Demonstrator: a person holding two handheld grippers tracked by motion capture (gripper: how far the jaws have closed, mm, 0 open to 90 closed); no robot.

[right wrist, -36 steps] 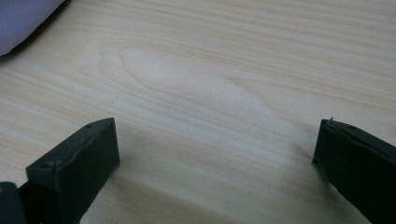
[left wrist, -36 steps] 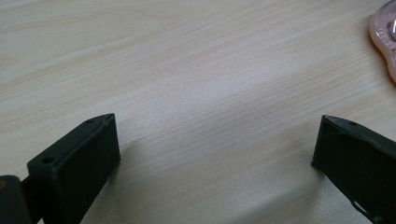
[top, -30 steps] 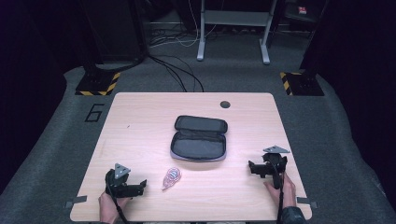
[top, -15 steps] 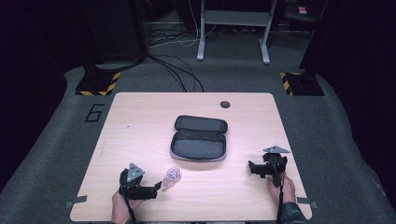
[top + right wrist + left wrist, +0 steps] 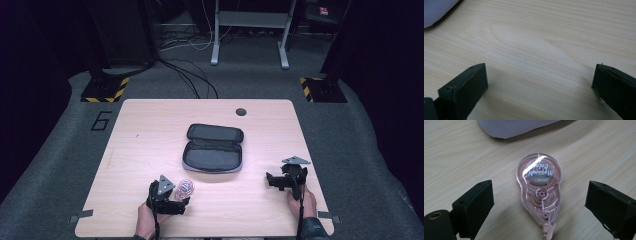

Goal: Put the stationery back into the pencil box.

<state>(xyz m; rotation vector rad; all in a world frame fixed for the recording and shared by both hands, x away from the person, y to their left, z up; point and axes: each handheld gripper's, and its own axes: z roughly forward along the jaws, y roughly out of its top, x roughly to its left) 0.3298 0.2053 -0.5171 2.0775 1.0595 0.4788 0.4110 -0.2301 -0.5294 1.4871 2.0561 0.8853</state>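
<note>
The clear pink plastic correction tape dispenser (image 5: 539,195) is lying flat on the light wooden table (image 5: 150,130), near the front edge and just in front of the open grey fabric zip case (image 5: 214,148). The left gripper (image 5: 186,201) is coming around it: its jaws are standing wide on both sides of the dispenser and have just been closing a little, but the pads are not yet pressing on it. To do this step well, I think the person should be keeping the jaws level with the table, centring them on the wide round body and not on the thin pink tip, and closing slowly, because the smooth shell could be slipping or turning away. The right gripper (image 5: 272,180) is resting apart at the right side, its jaws open over bare wood.
</note>
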